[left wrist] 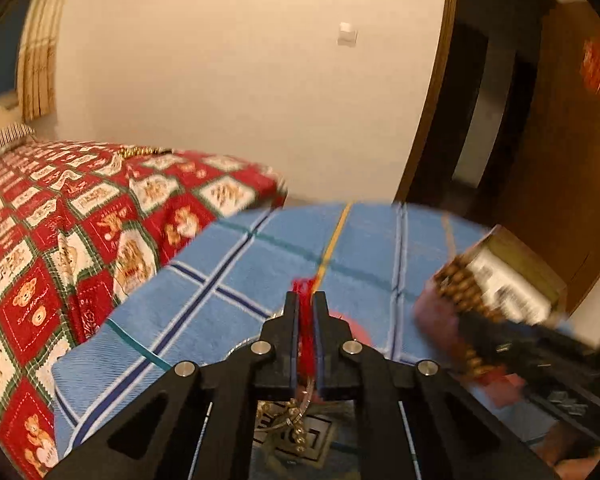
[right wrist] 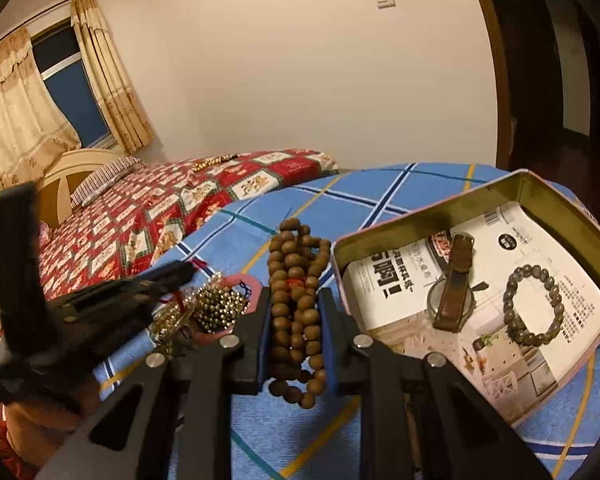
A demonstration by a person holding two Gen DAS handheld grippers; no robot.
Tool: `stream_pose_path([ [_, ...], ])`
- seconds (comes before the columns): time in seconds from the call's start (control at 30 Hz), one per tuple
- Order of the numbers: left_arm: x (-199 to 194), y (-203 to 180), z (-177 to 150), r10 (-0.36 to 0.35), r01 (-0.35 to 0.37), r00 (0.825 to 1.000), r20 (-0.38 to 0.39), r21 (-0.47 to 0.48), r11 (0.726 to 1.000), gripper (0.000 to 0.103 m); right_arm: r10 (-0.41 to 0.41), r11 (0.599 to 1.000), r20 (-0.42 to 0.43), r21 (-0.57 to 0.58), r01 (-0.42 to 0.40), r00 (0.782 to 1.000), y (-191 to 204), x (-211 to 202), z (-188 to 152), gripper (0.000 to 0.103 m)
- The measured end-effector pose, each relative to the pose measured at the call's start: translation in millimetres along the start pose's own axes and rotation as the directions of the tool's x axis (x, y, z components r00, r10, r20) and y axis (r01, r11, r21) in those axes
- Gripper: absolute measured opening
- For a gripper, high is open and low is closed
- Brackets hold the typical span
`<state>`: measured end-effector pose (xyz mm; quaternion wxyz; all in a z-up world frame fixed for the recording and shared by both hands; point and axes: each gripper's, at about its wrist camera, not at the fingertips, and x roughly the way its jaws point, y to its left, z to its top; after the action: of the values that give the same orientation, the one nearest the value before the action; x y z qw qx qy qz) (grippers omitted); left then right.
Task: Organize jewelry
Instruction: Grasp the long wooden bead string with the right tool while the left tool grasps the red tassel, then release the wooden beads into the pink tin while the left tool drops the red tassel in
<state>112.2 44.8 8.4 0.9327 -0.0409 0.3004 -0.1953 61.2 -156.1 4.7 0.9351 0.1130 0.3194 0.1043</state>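
Note:
My right gripper (right wrist: pixel 294 294) is shut on a bundle of brown wooden prayer beads (right wrist: pixel 296 312), held above the blue plaid cloth (right wrist: pixel 284 440) just left of an open metal tin (right wrist: pixel 580 216). The tin holds a dark bead bracelet (right wrist: pixel 534 306) and a brown-strap watch (right wrist: pixel 454 284) on printed paper. My left gripper (left wrist: pixel 306 300) is shut on a red cord (left wrist: pixel 305 312) with gold jewelry (left wrist: pixel 292 420) hanging below it. In the right wrist view the left gripper (right wrist: pixel 188 270) is over a pink dish (right wrist: pixel 242 282) with gold bead jewelry (right wrist: pixel 216 308).
A bed with a red patterned quilt (right wrist: pixel 140 216) lies to the left, with a gold bead strand (right wrist: pixel 212 163) at its far edge. A wall stands behind, a dark wooden door (left wrist: pixel 560 160) to the right. The tin with the beads shows blurred in the left wrist view (left wrist: pixel 500 280).

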Motion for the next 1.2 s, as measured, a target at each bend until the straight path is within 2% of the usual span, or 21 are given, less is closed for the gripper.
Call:
stream_pose_path([
  [0.13, -35.2, 4.5, 8.5, -0.050, 0.054, 0.995, 0.091, -0.038, 0.998, 0.000, -0.001, 1.000, 0.022, 0.003, 0.001, 1.000, -1.5, -4.6, 0.6, 0.024],
  [0.23, -51.6, 6.0, 11.7, -0.054, 0.059, 0.991, 0.121, -0.042, 0.997, 0.000, -0.004, 1.000, 0.027, 0.005, 0.004, 1.000, -2.0, -5.0, 0.3, 0.024],
  [0.3, -54.6, 5.9, 11.4, -0.039, 0.043, 0.993, 0.111, -0.035, 0.998, 0.000, -0.007, 1.000, 0.033, 0.003, 0.007, 0.999, -2.0, -5.8, -0.3, 0.024],
  [0.37, -49.1, 4.7, 10.4, 0.024, -0.023, 0.997, 0.080, -0.015, 1.000, 0.000, -0.012, 1.000, 0.035, 0.001, 0.012, 0.999, -1.7, -6.6, -1.9, 0.024],
  [0.43, -38.7, 8.2, 7.6, 0.033, -0.031, 0.999, 0.035, -0.034, 0.999, 0.003, -0.022, 1.000, 0.033, -0.001, 0.022, 0.999, -0.9, -5.5, -2.3, 0.024],
  [0.47, -31.9, 10.5, 7.1, 0.022, -0.021, 1.000, 0.008, -0.054, 0.998, 0.007, -0.026, 1.000, 0.033, -0.001, 0.026, 0.999, -0.1, -6.0, -3.2, 0.024],
  [0.5, -20.1, 12.7, 6.3, 0.016, -0.019, 0.999, -0.039, -0.077, 0.997, 0.026, -0.029, 1.000, 0.034, -0.002, 0.029, 0.999, 0.4, -6.9, -3.9, 0.024],
  [0.53, -12.4, 14.3, 4.1, 0.023, -0.030, 0.997, -0.070, -0.088, 0.996, 0.052, -0.036, 0.999, 0.037, -0.004, 0.036, 0.999, 0.7, -7.4, -4.2, 0.024],
  [0.57, -6.1, 13.7, 2.3, 0.034, -0.041, 0.996, -0.082, -0.091, 0.995, 0.059, -0.041, 0.999, 0.039, -0.006, 0.042, 0.998, 0.6, -6.8, -3.4, 0.024],
  [0.6, 1.6, 11.3, 0.4, 0.045, -0.053, 0.995, -0.094, -0.082, 0.995, 0.061, -0.047, 0.999, 0.040, -0.007, 0.047, 0.998, 0.3, -6.5, -3.2, 0.024],
  [0.77, 32.3, -2.6, -3.7, 0.083, -0.089, 0.985, -0.153, -0.030, 0.996, 0.061, -0.045, 0.999, 0.032, 0.006, 0.045, 0.998, -3.7, -4.5, -3.1, 0.024],
  [0.8, 40.0, -6.6, -5.0, 0.109, -0.110, 0.980, -0.166, 0.000, 0.994, 0.054, -0.046, 0.999, 0.032, 0.003, 0.046, 0.998, -4.1, -4.4, -3.1, 0.024],
  [0.83, 43.1, -9.0, -6.5, 0.122, -0.121, 0.977, -0.175, 0.019, 0.993, 0.030, -0.048, 0.999, 0.030, 0.001, 0.048, 0.998, -4.1, -3.7, -2.8, 0.024],
  [0.87, 49.5, -10.3, -8.9, 0.137, -0.132, 0.971, -0.196, 0.040, 0.991, 0.018, -0.048, 0.999, 0.028, -0.001, 0.049, 0.998, -4.1, -2.8, -2.5, 0.024],
  [0.9, 51.9, -9.2, -10.3, 0.154, -0.147, 0.968, -0.198, 0.047, 0.988, 0.011, -0.048, 0.999, 0.025, -0.001, 0.049, 0.999, -4.3, -1.8, -2.2, 0.024],
  [0.93, 51.4, -6.2, -10.9, 0.136, -0.132, 0.971, -0.195, 0.036, 0.991, 0.007, -0.048, 0.999, 0.024, -0.002, 0.048, 0.999, -4.3, -0.8, -2.0, 0.024],
  [1.0, 48.3, -1.9, -9.9, 0.107, -0.107, 0.977, -0.186, 0.010, 0.994, 0.004, -0.047, 0.999, 0.022, -0.002, 0.047, 0.999, -4.2, 0.0, -1.6, 0.024],
  [1.1, 24.8, 8.7, -3.1, 0.033, -0.038, 0.996, -0.088, -0.060, 0.997, 0.004, -0.043, 0.999, 0.023, 0.003, 0.043, 0.999, -4.7, 0.7, -0.8, 0.024],
  [1.2, 1.9, 13.8, 4.3, -0.024, 0.022, 1.000, -0.012, -0.113, 0.993, 0.003, -0.045, 0.999, 0.029, 0.005, 0.045, 0.999, -3.7, -0.2, -0.9, 0.024],
])
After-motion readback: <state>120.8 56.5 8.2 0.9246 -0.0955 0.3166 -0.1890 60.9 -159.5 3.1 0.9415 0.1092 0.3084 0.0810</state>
